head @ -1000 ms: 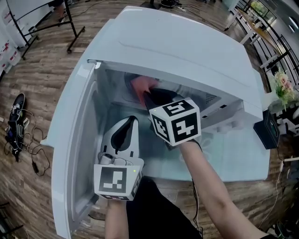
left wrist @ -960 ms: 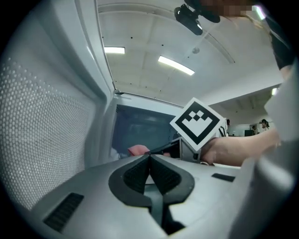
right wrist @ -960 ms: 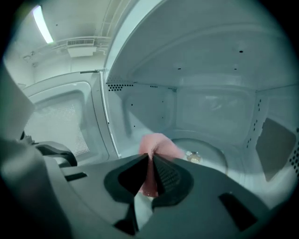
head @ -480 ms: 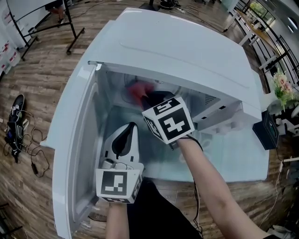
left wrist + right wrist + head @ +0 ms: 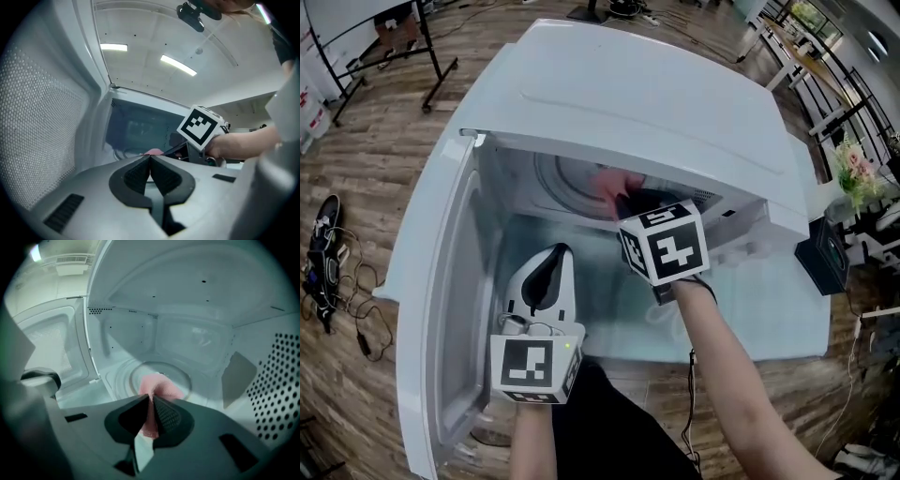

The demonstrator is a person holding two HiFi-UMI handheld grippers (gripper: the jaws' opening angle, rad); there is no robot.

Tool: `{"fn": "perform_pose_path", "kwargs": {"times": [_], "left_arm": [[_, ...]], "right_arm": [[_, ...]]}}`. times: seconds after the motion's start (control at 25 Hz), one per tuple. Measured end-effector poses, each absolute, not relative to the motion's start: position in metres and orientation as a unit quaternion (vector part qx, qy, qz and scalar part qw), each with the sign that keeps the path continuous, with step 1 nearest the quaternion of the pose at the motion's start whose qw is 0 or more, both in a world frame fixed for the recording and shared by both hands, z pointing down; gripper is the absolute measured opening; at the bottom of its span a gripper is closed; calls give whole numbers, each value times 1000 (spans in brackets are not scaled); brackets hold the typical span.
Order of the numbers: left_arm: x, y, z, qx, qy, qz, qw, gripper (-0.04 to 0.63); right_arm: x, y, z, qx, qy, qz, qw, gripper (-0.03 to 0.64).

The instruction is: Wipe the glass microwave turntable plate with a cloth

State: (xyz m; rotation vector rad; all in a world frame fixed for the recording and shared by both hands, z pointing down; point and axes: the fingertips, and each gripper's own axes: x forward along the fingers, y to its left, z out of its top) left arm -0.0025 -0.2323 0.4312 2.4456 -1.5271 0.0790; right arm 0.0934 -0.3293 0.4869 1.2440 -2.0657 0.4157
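The glass turntable plate (image 5: 182, 373) lies on the floor of an open white microwave (image 5: 656, 103); in the head view its left rim (image 5: 565, 184) shows. My right gripper (image 5: 152, 400) reaches into the cavity, shut on a pink cloth (image 5: 161, 386) that rests on the plate. In the head view the cloth (image 5: 614, 180) shows just beyond the right gripper (image 5: 625, 199). My left gripper (image 5: 559, 251) hovers outside the opening, lower left of the right one. Its jaws are shut with nothing between them (image 5: 150, 157).
The microwave door (image 5: 441, 281) stands swung open at the left. A perforated wall (image 5: 276, 394) bounds the cavity on the right. A black box (image 5: 825, 258) sits at the far right. Cables and a shoe (image 5: 323, 253) lie on the wooden floor at left.
My right gripper has swept the pink cloth to the right across the plate. The left gripper has barely moved.
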Motion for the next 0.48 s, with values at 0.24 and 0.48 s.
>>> {"fn": "perform_pose_path", "kwargs": {"times": [0.24,0.48], "left_arm": [[3,-233,423,844,-522,25,123,3],[1,-227,420,843,-523,19,125,3]], "right_arm": [[106,-327,488,511,-771,187,330,12],[70,-338,463,487,-808,162,288,12]]}}
